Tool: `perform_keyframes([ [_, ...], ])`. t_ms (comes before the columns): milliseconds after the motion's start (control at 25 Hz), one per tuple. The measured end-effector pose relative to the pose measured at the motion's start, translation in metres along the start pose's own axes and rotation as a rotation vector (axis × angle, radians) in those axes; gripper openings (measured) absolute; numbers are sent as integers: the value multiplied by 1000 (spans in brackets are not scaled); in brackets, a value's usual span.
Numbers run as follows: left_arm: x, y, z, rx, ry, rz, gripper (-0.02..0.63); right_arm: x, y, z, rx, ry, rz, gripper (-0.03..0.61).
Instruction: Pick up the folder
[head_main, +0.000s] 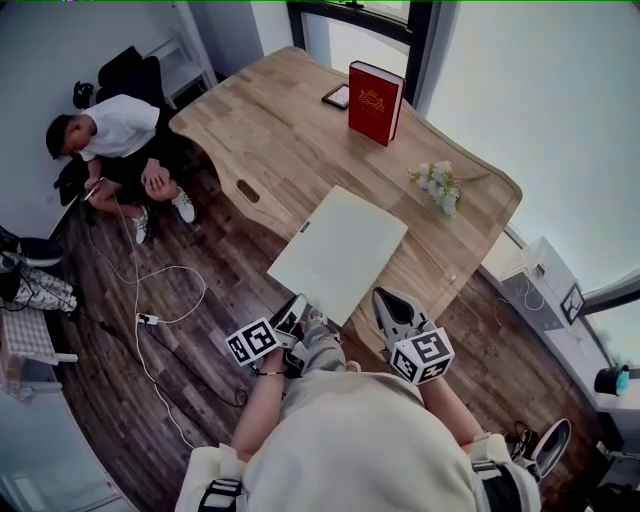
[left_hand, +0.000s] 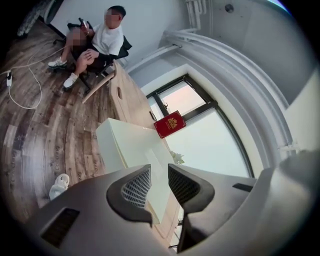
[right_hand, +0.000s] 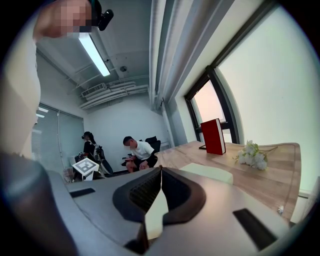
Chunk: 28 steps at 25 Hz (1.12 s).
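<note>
Office room around my wooden desk (head_main: 270, 130)
I see dark plank floor (head_main: 90, 400) left of the desk, a bright window (head_main: 365, 45) beyond its far end, a white wall (head_main: 30, 60) past the floor, a strip light (right_hand: 95, 52) overhead.

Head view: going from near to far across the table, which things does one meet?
folder → flowers → book

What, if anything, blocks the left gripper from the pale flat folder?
Nothing visible. The near edge of the pale flat folder is between the slightly parted jaws of the left gripper; the right gripper is shut on that edge. Red hardcover book and white flower bunch stand farther back.
</note>
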<state>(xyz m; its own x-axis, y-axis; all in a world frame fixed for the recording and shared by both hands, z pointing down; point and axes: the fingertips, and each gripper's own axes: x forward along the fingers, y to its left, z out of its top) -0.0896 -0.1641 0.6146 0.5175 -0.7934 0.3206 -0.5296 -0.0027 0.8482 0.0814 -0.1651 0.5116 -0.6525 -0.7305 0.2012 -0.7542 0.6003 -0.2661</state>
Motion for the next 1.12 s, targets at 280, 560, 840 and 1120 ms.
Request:
perform_keyframes([
  [280, 7, 24, -4, -115, 28, -9, 263, 6, -3, 0, -2, 7, -32, 20],
  [560, 11, 51, -8, -251, 38, -15, 362, 15, -4, -7, 14, 25, -50, 20],
  [840, 26, 68, -11, -342, 49, -39, 425, 27, 1, -11, 20, 40, -53, 20],
  [1120, 47, 72, -22, -368, 103, -73, 453, 32, 0, -14, 16, 55, -67, 20],
])
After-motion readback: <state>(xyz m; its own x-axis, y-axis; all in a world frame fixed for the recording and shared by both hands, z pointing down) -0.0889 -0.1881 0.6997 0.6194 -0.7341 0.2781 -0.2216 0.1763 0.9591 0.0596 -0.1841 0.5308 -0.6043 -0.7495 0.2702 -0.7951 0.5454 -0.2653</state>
